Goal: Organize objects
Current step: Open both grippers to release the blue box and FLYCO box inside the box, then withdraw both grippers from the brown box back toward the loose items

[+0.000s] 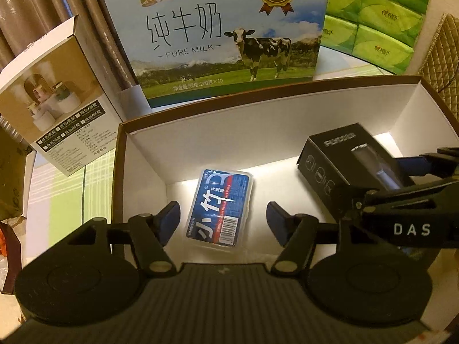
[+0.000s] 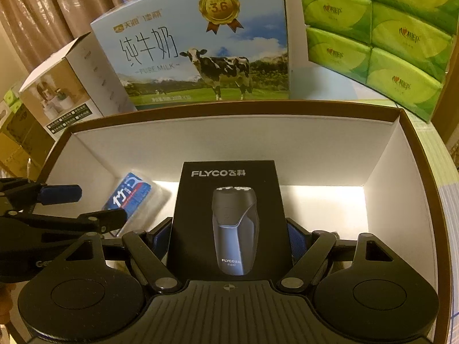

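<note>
A blue floss case point(image 1: 220, 208), released by the spread left claw point(image 1: 223, 221), lies on the open box point(image 1: 287, 87) floor near its left wall, while the black shaver box point(image 2: 229, 218) is held clamped in the right claw point(image 2: 229, 239), not yet set down.

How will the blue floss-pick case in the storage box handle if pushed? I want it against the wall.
The floss-pick case lies flat, so it should slide, not tip. Its clear plastic shell looks glossy, likely slippery, and probably light.

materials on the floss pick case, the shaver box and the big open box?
Floss pick case: looks like clear glossy plastic; see-through rim, glare streak over the blue label.
Shaver box: likely printed cardboard, matte black; sharp folded edges.
Big open box: seemingly paperboard, matte white inside, brown rim; straight creased corners.
</note>
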Demonstrator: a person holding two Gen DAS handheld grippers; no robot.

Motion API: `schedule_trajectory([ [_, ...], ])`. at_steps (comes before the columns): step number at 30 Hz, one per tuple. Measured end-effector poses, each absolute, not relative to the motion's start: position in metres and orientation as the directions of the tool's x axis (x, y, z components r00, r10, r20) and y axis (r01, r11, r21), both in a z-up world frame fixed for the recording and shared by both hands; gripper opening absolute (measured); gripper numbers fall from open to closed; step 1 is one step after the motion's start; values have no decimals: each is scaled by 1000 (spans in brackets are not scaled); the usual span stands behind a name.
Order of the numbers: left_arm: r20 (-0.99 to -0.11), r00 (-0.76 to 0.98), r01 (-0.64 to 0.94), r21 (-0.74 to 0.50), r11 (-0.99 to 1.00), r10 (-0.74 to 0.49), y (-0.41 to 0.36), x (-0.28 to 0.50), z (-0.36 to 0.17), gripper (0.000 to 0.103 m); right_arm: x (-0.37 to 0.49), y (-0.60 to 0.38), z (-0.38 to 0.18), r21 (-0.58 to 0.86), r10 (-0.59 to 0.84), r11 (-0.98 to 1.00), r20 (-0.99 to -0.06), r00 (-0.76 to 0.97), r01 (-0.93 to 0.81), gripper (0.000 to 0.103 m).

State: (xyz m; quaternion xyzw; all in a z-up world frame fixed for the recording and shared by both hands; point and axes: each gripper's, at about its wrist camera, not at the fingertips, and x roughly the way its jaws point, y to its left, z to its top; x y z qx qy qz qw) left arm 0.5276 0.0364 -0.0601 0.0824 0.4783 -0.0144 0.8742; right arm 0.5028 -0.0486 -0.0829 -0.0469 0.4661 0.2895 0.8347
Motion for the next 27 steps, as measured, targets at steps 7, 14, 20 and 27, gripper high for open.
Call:
schedule_trajectory([
  [7,-840,540,112,128,985,48,36,524,-59,70,500,-51,-79,194,450,821,-799,400,-537,76],
  [14,-837,547,121,117,986,32,36,514,-55,73,492,-58,-72,188,452,816,-797,401,-546,76],
  [20,-832,553,118,110,987,27,35,505,-50,73,484,-64,-63,194,461,814,-789,405,-548,76],
  [27,-823,568,117,88,989,6,32,487,-42,73,468,-76,-51,198,475,809,-775,416,-554,76],
])
